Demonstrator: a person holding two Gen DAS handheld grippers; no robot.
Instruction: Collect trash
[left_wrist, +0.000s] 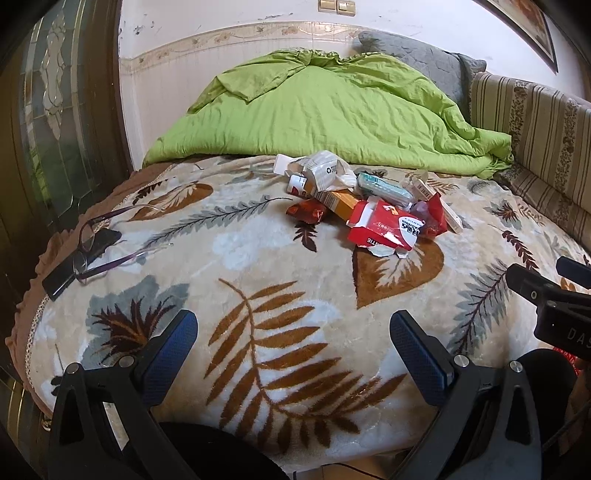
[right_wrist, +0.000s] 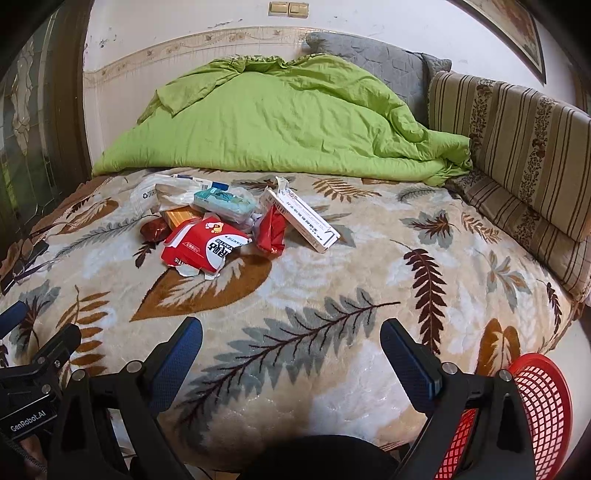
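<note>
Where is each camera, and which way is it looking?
Left wrist: sits on the left hand-held gripper, looks along the bed at the trash pile; its open blue fingers show, with the other gripper at the right edge.
Right wrist: sits on the right hand-held gripper, facing likewise; open fingers and red basket show.
Both share the pile and green quilt.

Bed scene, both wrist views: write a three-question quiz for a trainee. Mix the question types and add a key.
1. True or false: the left gripper and right gripper are both open and hold nothing.
2. Multiple choice: the red mesh basket sits at the A) far wall B) near right edge of the bed C) green duvet.
3. Fill in: the glasses lie on a dark flat ____ by the bed's left edge, apart from the trash pile.

Key: 1 true; 2 B; 3 phone, or a similar device.
</note>
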